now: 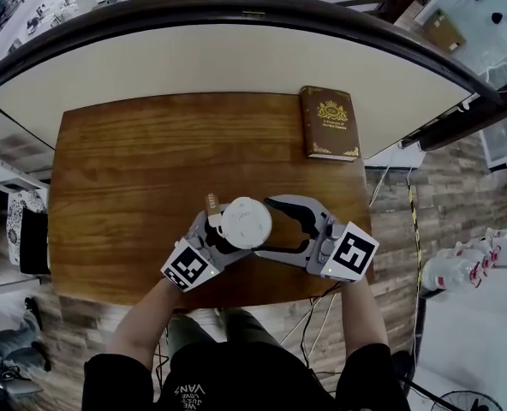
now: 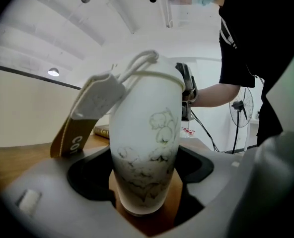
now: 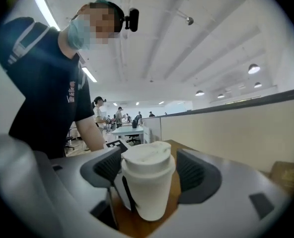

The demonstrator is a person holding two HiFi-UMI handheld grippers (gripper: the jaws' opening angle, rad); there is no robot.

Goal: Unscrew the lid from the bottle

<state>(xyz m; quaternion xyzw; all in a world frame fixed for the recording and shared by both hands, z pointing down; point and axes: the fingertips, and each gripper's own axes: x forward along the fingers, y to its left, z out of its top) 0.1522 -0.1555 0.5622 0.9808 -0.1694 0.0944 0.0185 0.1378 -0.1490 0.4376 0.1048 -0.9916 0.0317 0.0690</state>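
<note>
A white bottle (image 1: pixel 236 240) with a faint flower drawing (image 2: pixel 146 162) stands upright near the front of the wooden table (image 1: pixel 134 169). Its white lid (image 1: pixel 246 222) is on, and a white cord with a brown strap tag (image 2: pixel 82 118) hangs from the neck. My left gripper (image 1: pixel 212 240) is shut on the bottle's lower body, and its jaws press the sides (image 2: pixel 144 182). My right gripper (image 1: pixel 271 226) comes in from the right at lid height. It is open, with its dark pads (image 3: pixel 191 170) flanking the lid (image 3: pixel 148 158) and a thin gap on each side.
A brown book with gold print (image 1: pixel 329 122) lies at the table's far right corner. A curved white partition (image 1: pixel 236 58) rises behind the table. The table's front edge (image 1: pixel 262 302) lies close below the grippers. The person's arms and torso are just behind them.
</note>
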